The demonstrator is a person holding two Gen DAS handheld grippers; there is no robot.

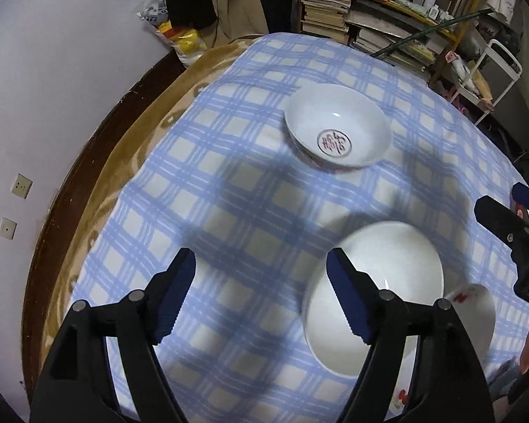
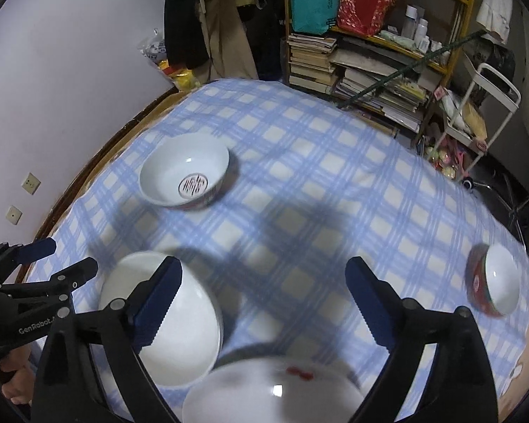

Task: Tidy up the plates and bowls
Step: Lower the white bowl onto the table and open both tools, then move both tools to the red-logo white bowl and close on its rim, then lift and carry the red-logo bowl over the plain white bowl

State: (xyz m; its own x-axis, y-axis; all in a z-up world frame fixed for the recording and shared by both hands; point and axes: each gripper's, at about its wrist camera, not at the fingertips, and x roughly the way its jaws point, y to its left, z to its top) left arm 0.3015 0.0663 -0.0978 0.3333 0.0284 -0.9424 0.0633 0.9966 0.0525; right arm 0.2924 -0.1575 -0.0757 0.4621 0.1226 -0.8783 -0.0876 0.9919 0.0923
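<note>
Both claws released over the counter; the plain bowl [image 1: 377, 296] lies nearest.
Left claw [image 1: 261, 296] is empty, that bowl just right of it; the marked bowl [image 1: 336, 130] sits farther ahead. Only the right claw's [image 2: 264, 305] view shows a red bowl [image 2: 493, 280] on its side far right and a dish [image 2: 271, 391] beneath.

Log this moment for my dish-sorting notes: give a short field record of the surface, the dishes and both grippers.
surface: blue checked cloth
far bowl: white emblem bowl, upright, alone
near left: plain white bowl, on the cloth
near middle: red-marked dish, beneath the right gripper
right edge: red-sided small bowl, looks tilted, blurred
left gripper: open, nothing between the jaws
right gripper: open, holding nothing
</note>
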